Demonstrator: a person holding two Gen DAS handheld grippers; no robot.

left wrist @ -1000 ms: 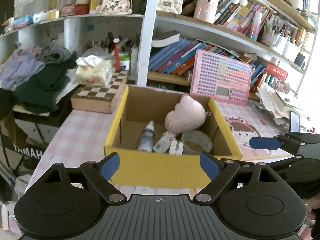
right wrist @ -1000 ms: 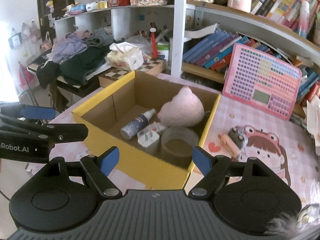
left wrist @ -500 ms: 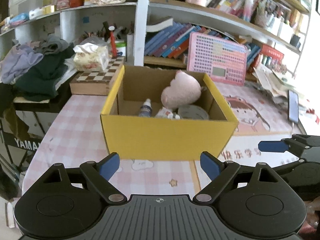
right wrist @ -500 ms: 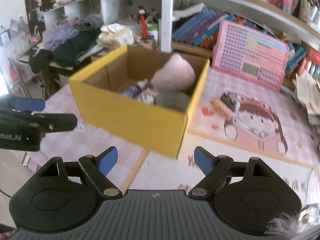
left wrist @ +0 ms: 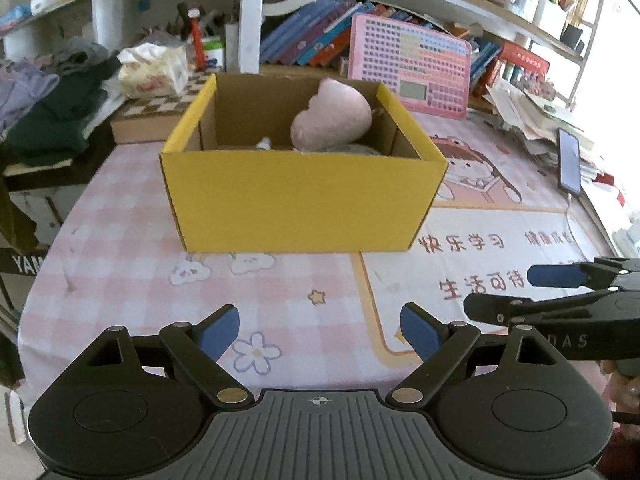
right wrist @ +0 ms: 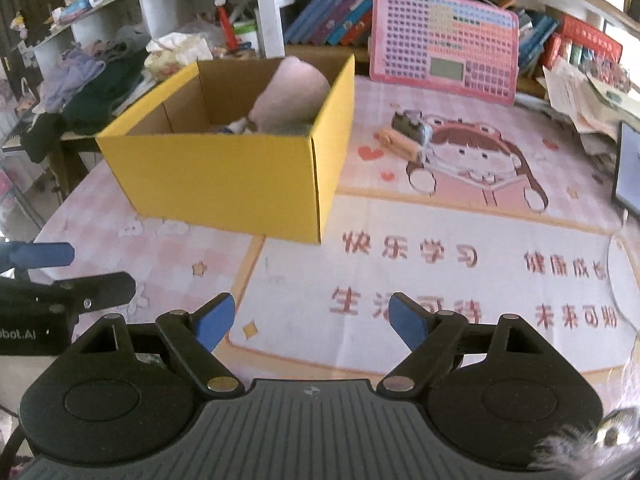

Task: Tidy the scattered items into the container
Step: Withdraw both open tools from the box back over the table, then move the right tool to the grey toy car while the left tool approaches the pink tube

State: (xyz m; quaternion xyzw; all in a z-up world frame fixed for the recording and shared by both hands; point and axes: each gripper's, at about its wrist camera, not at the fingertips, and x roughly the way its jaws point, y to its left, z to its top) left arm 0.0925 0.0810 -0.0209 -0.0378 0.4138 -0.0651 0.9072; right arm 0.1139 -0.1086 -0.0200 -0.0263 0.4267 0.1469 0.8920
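- Left wrist view: left tool (left wrist: pixel 320 330) spread wide, nothing between its blue pads, low over the pink checked surface (left wrist: pixel 120 256) on the near side of the yellow box (left wrist: pixel 300 200).
- Box sits upright, open top. Inside: pink plush (left wrist: pixel 330 120) leaning toward the far wall; a small white bottle tip (left wrist: pixel 264 144) just left of the plush; other contents hidden by the box's front wall.
- Right tool (left wrist: pixel 560 300) seen side-on, right of the box and nearer the camera; its gap can't be judged from here.
- Right wrist view: right tool (right wrist: pixel 307 318) also wide, holding nothing, near side of the box, over the printed mat (right wrist: pixel 440 248).
- Small grey-and-orange item (right wrist: pixel 406 134) lies on the mat outside the box, just right of its right wall, not touching.
- Pink keyboard toy (right wrist: pixel 442 44) stands behind the box, to the right.
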